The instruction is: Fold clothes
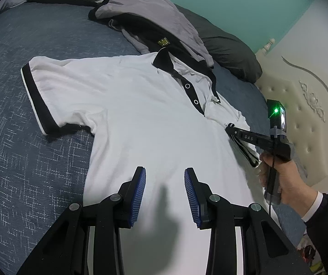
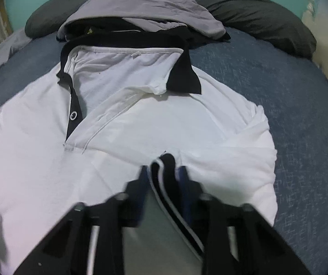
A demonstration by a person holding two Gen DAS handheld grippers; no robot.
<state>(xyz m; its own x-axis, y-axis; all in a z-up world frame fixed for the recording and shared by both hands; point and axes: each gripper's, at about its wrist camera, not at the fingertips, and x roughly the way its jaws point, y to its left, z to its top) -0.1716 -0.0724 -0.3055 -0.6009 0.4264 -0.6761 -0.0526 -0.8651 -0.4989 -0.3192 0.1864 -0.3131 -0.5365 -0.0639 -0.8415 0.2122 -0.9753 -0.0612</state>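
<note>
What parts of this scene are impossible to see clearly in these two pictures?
- Left wrist view: the white polo shirt hem is cut off behind the left hand-held gripper.
- Right wrist view: the right hand-held gripper is motion-blurred.
- Both views: the grey crumpled garment hides what lies under it.

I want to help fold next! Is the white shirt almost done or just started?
Just started. Done: the white polo shirt lies spread on the bed. In hand: the right gripper pinches one black-trimmed sleeve cuff, pulled over onto the shirt's front. Left: the other sleeve lies flat and unfolded, the left gripper hovers open over the shirt, holding nothing, and the body isn't folded. A grey garment waits behind.
</note>
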